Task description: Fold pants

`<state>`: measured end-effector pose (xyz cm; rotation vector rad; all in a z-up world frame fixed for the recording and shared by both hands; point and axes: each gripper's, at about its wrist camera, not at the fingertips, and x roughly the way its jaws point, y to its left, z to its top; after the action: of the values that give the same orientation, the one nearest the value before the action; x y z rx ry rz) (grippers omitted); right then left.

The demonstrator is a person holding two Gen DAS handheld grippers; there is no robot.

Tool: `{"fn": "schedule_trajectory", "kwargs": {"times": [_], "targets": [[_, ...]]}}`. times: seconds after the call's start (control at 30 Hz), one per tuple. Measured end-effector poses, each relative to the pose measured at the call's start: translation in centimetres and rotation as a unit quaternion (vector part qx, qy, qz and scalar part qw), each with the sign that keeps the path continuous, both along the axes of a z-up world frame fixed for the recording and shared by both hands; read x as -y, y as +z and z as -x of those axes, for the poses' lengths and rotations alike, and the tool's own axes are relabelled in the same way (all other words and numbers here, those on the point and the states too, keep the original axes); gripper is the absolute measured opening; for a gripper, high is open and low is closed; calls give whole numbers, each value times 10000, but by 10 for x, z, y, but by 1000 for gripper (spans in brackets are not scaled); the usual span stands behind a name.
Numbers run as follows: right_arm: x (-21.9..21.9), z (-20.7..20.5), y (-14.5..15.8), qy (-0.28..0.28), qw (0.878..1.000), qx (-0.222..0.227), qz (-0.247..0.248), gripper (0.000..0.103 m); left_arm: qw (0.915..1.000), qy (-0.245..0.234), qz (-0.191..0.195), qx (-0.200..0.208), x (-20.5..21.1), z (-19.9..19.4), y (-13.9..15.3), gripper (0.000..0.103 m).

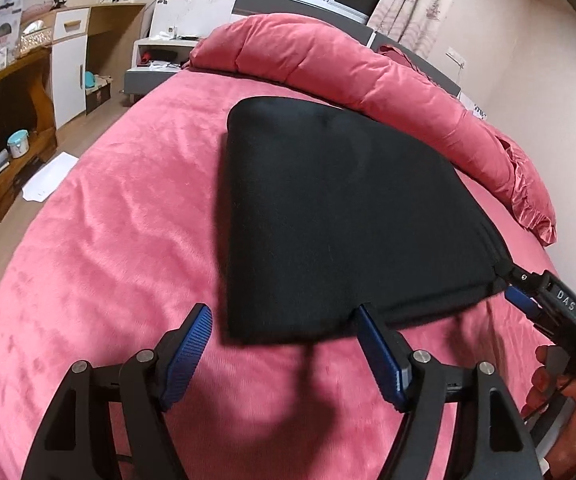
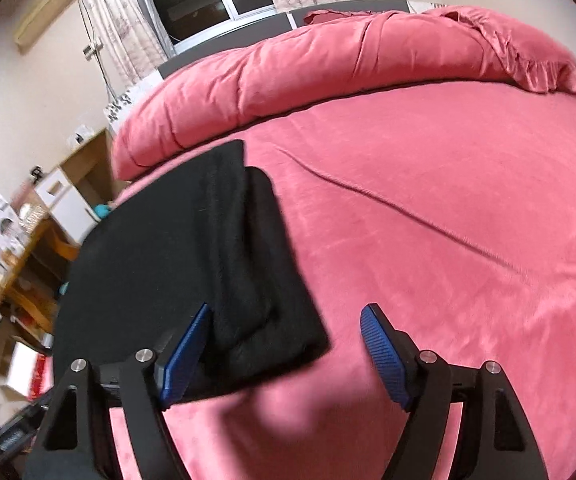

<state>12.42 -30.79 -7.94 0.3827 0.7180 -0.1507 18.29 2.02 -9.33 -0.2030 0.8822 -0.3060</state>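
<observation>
The black pants (image 1: 340, 216) lie folded into a thick pad on the pink bed (image 1: 119, 216), just below the rolled duvet (image 1: 328, 68). Both hand-held grippers stand spread apart at the pad's near edge: the left hand-held gripper (image 1: 283, 328) and the right hand-held gripper (image 2: 288, 324) (neither clamps cloth).

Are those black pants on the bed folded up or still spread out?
Folded. The black pants lie on the pink bed as a compact rectangle, and the right wrist view shows stacked layers at the near edge.
</observation>
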Motion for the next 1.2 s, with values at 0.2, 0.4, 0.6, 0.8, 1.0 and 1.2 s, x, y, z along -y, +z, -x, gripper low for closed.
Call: {"fn": "schedule_trajectory", "kwargs": {"times": [0.2, 0.4, 0.6, 0.8, 1.0, 1.2], "targets": [[-30, 25, -2, 262, 9995, -175, 54, 77, 9994, 180, -301, 31, 0, 32, 3, 75], [-65, 48, -6, 662, 9970, -294, 287, 77, 9951, 458, -790, 380, 0, 64, 16, 75], [-93, 71, -4, 979, 9934, -265, 526, 77, 9897, 652, -1172, 494, 0, 89, 25, 75], [-108, 98, 14, 991, 9912, 72, 869, 77, 9852, 822, -1401, 549, 3, 106, 35, 75], [-121, 125, 32, 1040, 9866, 395, 1191, 78, 9873, 893, -1165, 609, -2, 126, 48, 75], [-128, 134, 39, 1073, 9848, 498, 1275, 78, 9852, 845, -1240, 831, 0, 148, 60, 75]]}}
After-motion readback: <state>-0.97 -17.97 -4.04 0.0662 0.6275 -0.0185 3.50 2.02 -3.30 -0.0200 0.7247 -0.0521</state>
